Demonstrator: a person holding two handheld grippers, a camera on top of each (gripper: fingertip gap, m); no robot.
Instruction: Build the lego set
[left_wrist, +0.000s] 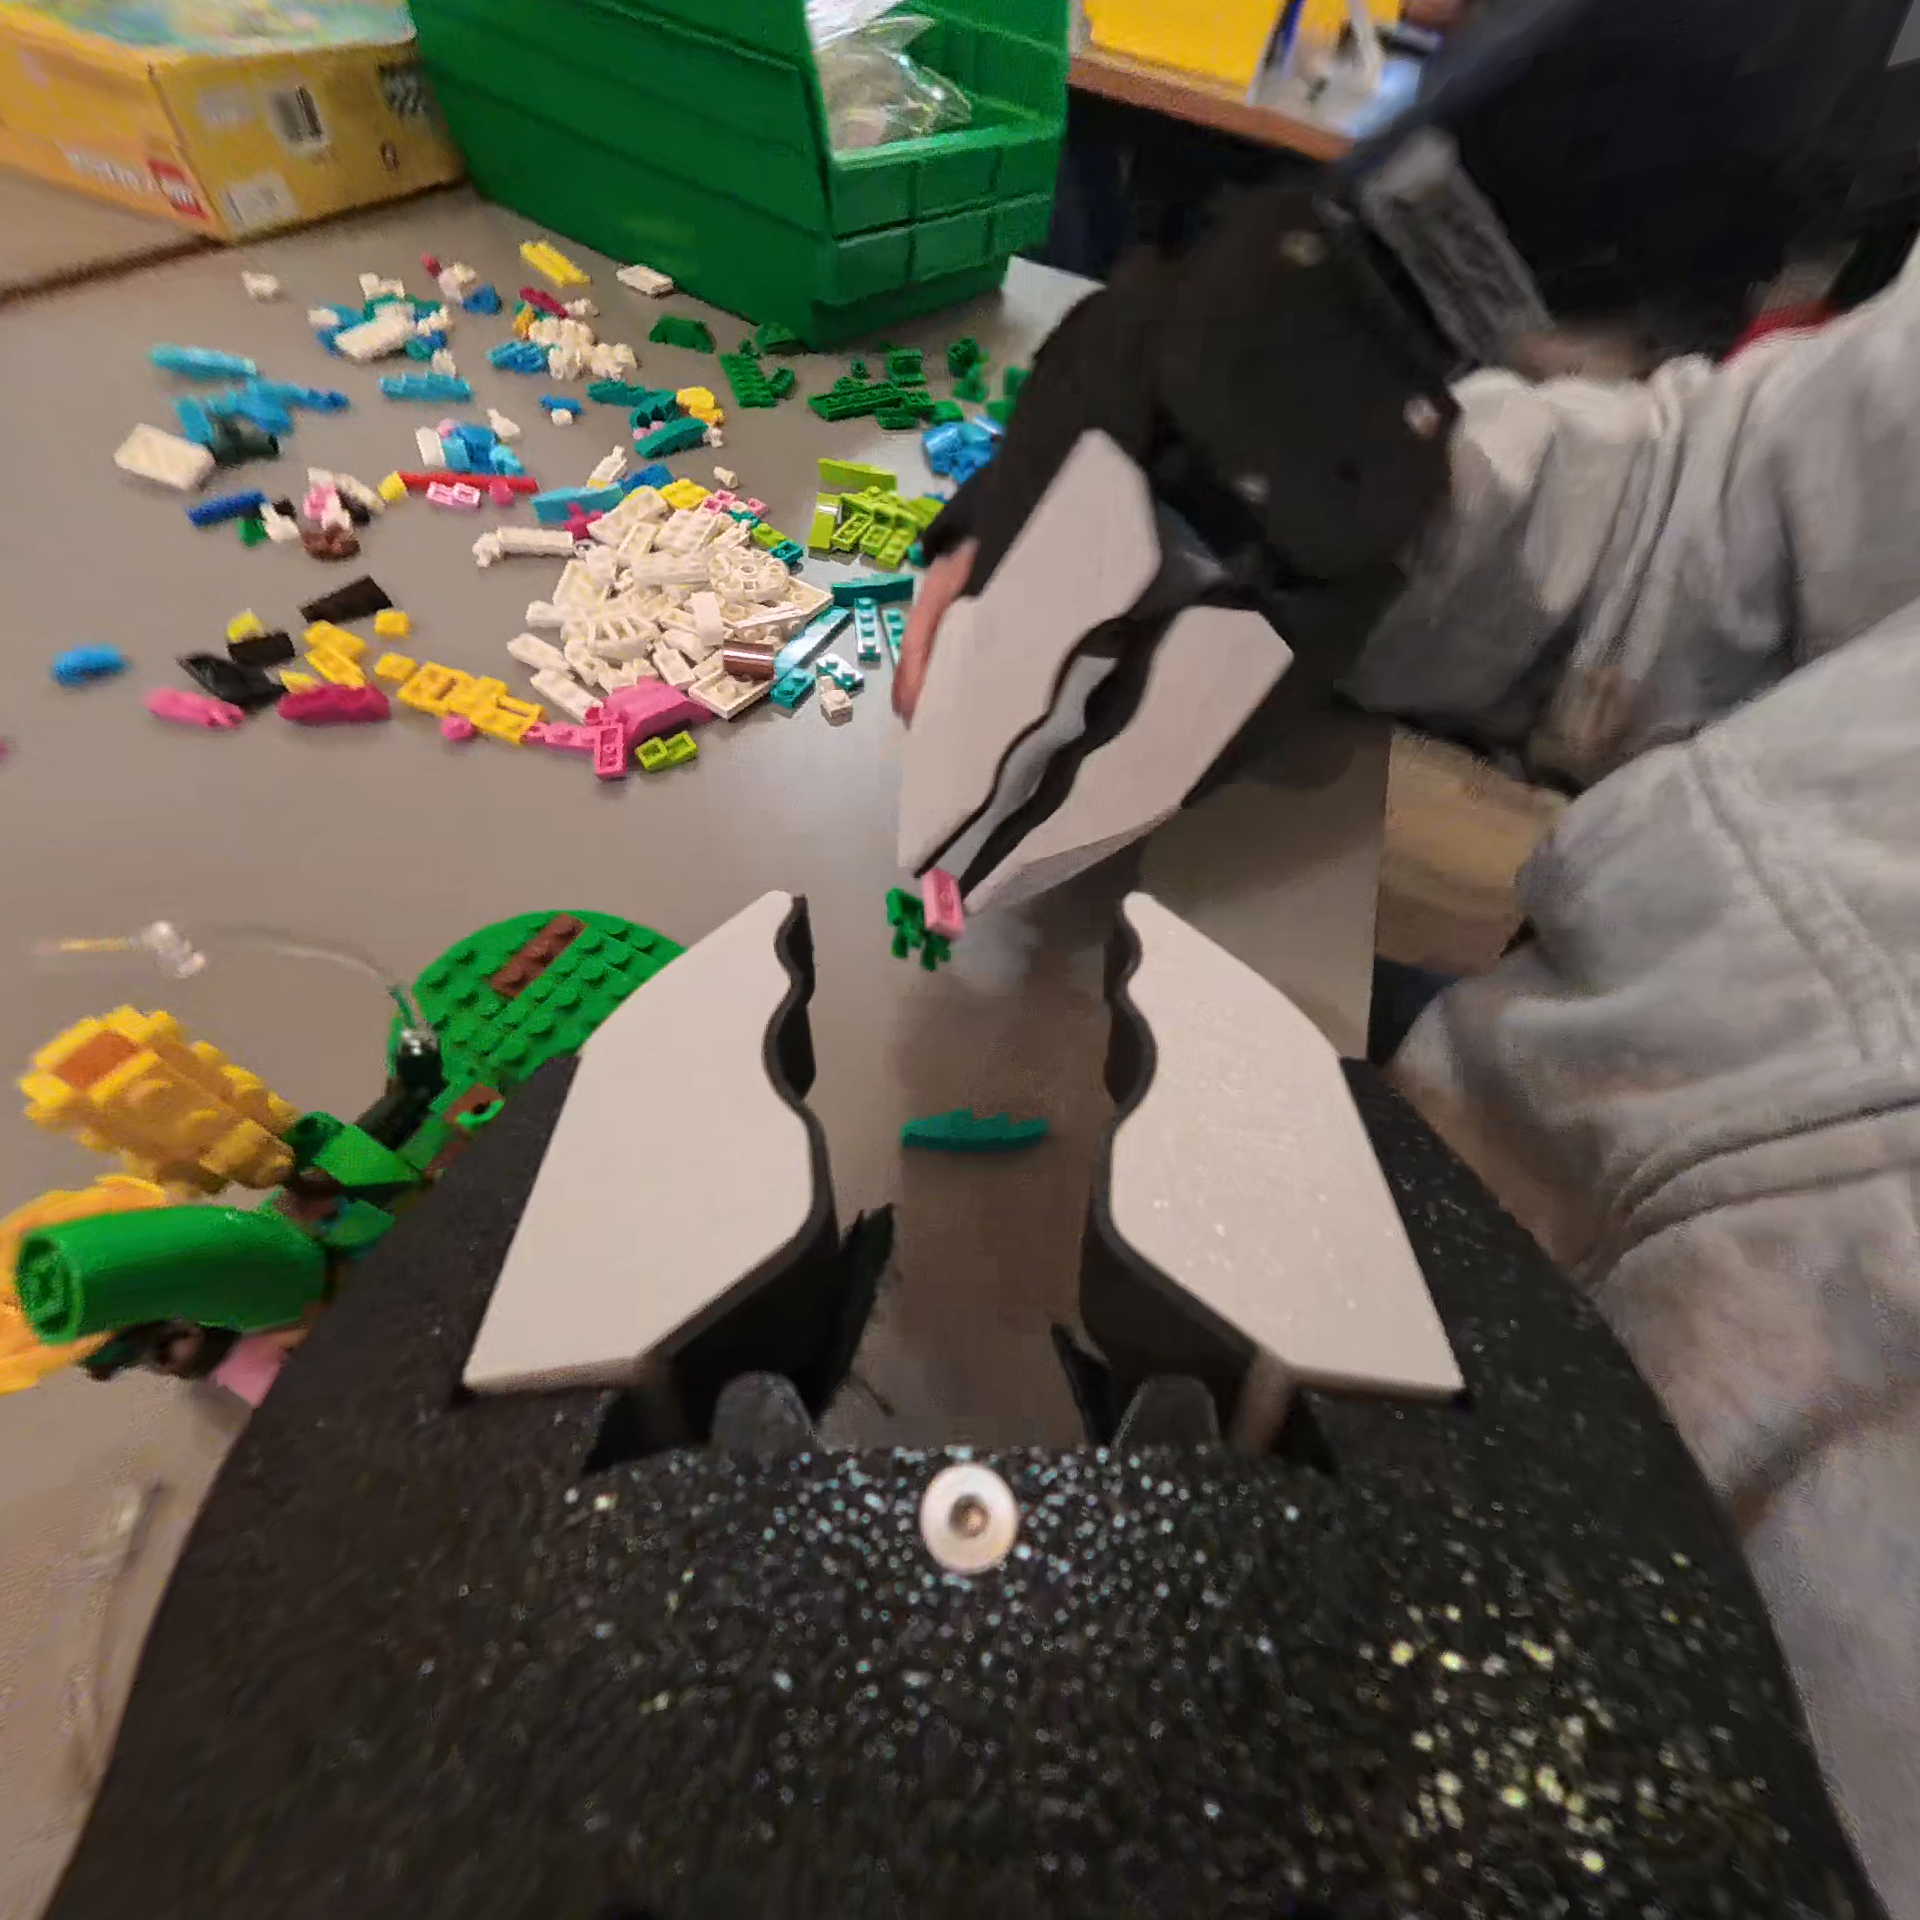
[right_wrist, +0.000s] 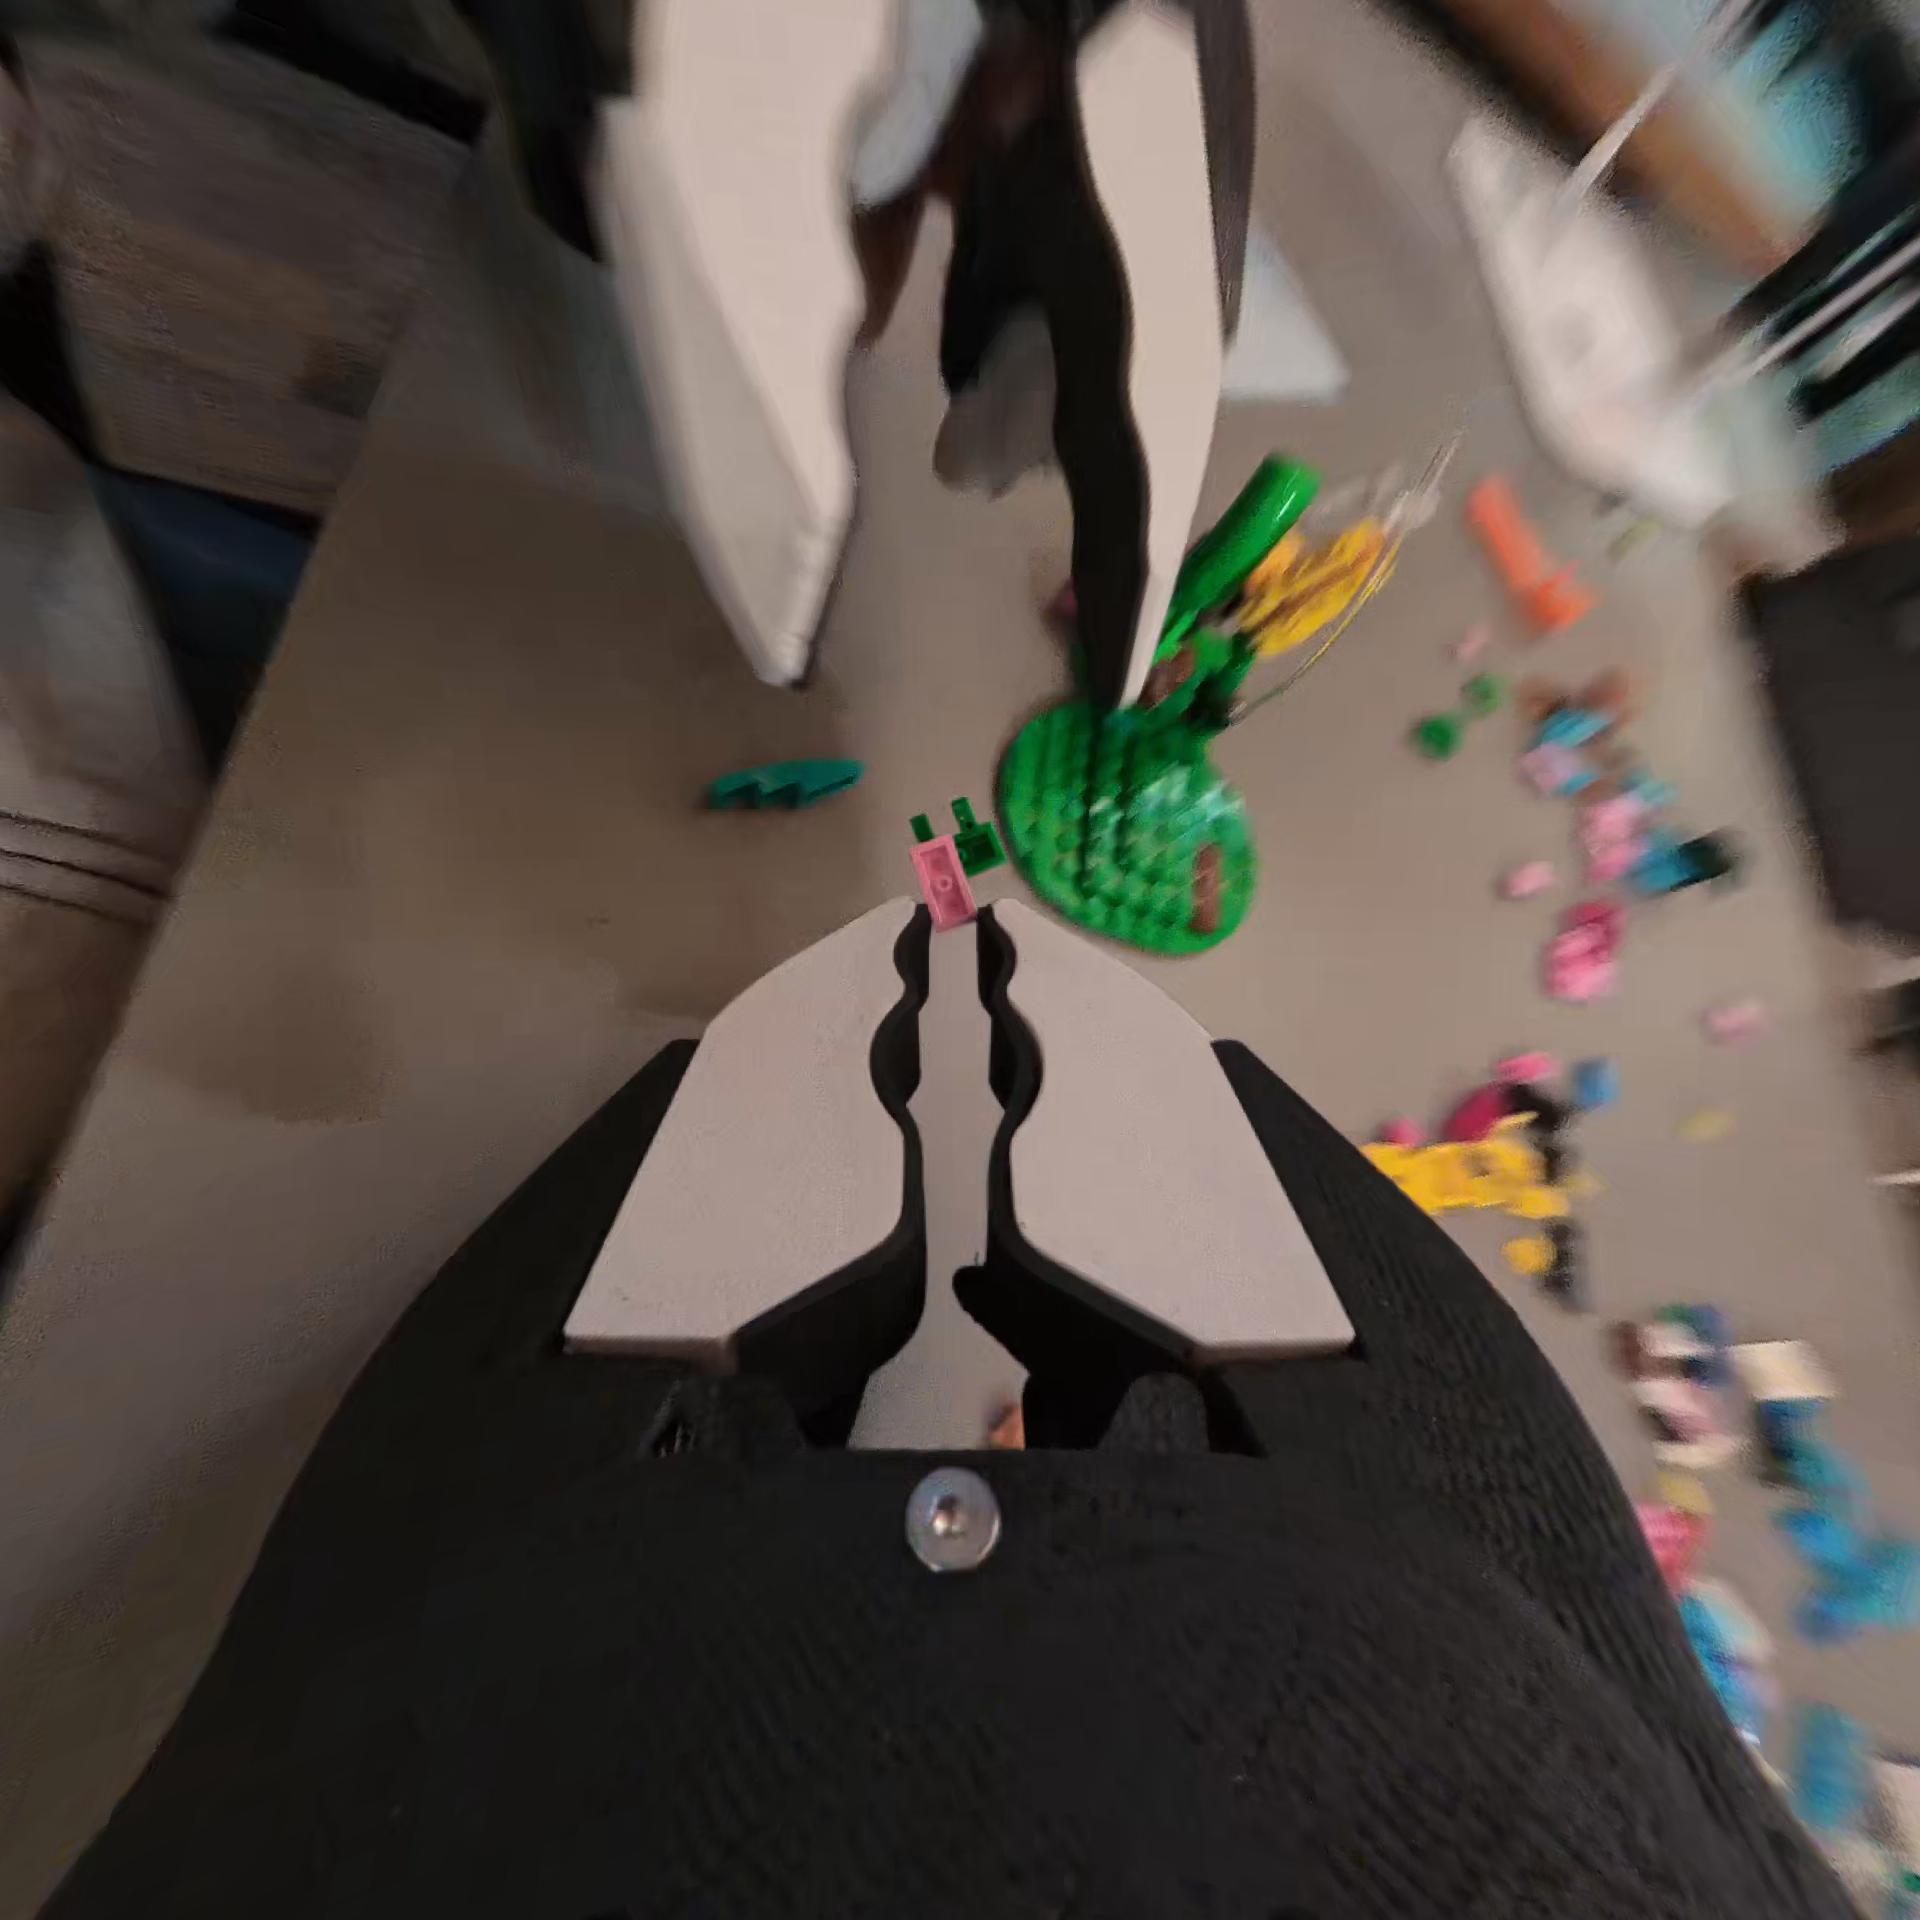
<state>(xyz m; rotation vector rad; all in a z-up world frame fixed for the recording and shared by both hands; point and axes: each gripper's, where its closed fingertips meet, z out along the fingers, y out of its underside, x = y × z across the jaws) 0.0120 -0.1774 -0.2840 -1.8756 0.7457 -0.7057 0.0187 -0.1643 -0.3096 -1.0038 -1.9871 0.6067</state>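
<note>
Spreading across most of both views is a grey bench (left_wrist: 312, 831) with a matt, plain top, and toy bricks lie scattered over its far part: a heap of white bricks (left_wrist: 665, 613), yellow ones (left_wrist: 457, 691), blue ones (left_wrist: 249, 400) and dark green ones (left_wrist: 862, 390). At the back of the bench stand stacked green bins (left_wrist: 748, 156) and a yellow cardboard box (left_wrist: 208, 114); a second wooden table (left_wrist: 1195, 99) with yellow things on it shows behind. A person's grey sleeve (left_wrist: 1714, 1039) fills the right edge.

The left gripper (left_wrist: 961, 925) has its fingers spread wide with only bare bench between them; a teal leaf-shaped piece (left_wrist: 971, 1130) lies on the bench between the fingers, touching neither. Just to its left sits a round green studded plate (left_wrist: 540, 997) with a yellow brick flower (left_wrist: 156, 1101) and a green tube (left_wrist: 177, 1273) beside it.

The right gripper (right_wrist: 948, 906) has its fingers nearly closed, the tips pinching a small pink plate (right_wrist: 943, 881) with a green clip piece (right_wrist: 966, 840) attached to it. This held pair hangs above the bench, near the rim of the green plate and just ahead of the left gripper's fingertips.
</note>
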